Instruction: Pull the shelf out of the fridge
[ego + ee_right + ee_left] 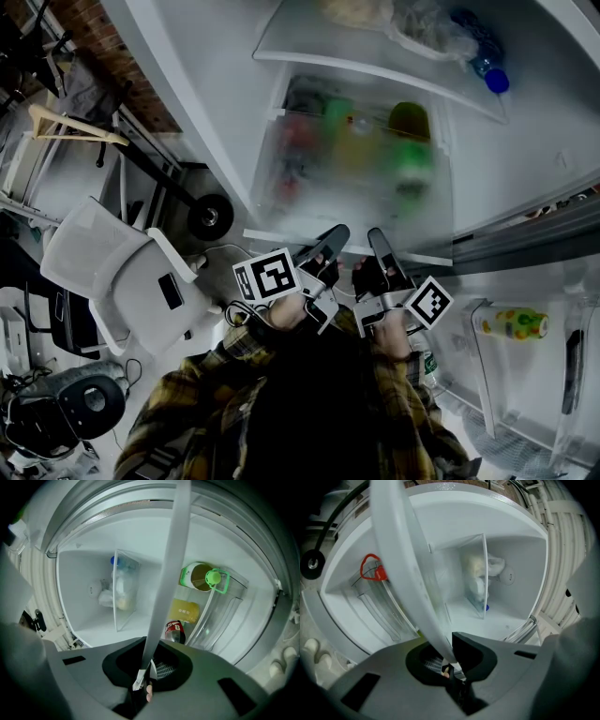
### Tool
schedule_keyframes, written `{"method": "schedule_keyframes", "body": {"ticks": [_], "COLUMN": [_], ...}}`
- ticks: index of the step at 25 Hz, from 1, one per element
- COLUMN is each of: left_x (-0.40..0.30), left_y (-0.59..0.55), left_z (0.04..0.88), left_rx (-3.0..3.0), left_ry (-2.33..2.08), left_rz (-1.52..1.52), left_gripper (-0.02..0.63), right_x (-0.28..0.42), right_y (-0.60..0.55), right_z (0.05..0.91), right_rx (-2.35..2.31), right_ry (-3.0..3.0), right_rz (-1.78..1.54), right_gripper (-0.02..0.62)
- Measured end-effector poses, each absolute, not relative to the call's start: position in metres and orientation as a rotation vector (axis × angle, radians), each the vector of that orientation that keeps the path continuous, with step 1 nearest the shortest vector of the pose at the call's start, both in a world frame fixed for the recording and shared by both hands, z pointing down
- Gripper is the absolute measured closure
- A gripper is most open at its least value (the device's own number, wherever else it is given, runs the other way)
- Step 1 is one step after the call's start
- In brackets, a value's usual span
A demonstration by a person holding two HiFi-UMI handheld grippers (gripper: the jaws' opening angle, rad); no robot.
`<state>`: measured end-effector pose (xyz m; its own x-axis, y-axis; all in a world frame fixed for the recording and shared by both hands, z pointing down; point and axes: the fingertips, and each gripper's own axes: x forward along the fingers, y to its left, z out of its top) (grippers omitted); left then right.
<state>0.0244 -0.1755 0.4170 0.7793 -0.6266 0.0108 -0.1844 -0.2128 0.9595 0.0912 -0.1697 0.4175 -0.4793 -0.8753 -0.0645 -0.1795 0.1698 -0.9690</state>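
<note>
Fingers of left gripper (451,663) and right gripper (146,670) clamp the glass shelf (319,187) by its white front trim (401,559). The shelf is probably stiff, heavy and fragile.

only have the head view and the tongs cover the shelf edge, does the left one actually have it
Observer: Yes. The left gripper view shows the left tongs shut on the white front rim of the shelf.
Operator: and the right
Observer: Same there. The right gripper view shows the right tongs shut on that rim too.
Operator: the blurry colours through the glass, are they on the shelf
Observer: No, below it. The right gripper view shows a green-capped bottle and a red-labelled bottle in a clear drawer on the lower side of the rim.
</note>
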Motion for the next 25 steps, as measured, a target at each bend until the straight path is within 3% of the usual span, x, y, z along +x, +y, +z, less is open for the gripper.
{"method": "schedule_keyframes", "body": {"ticks": [25], "left_x": [0.0245], "left_y": [-0.1758], "left_z": [0.4170], "left_rx": [1.772], "left_ry": [-0.633], "left_rz": [-0.462], "left_gripper": [0.569], "right_x": [0.0917], "right_y": [-0.1701], "right_z": [0.4184], "right_rx": [-1.005], "right_ry": [1.794], "right_rz": [-1.357], "right_gripper": [0.558]}}
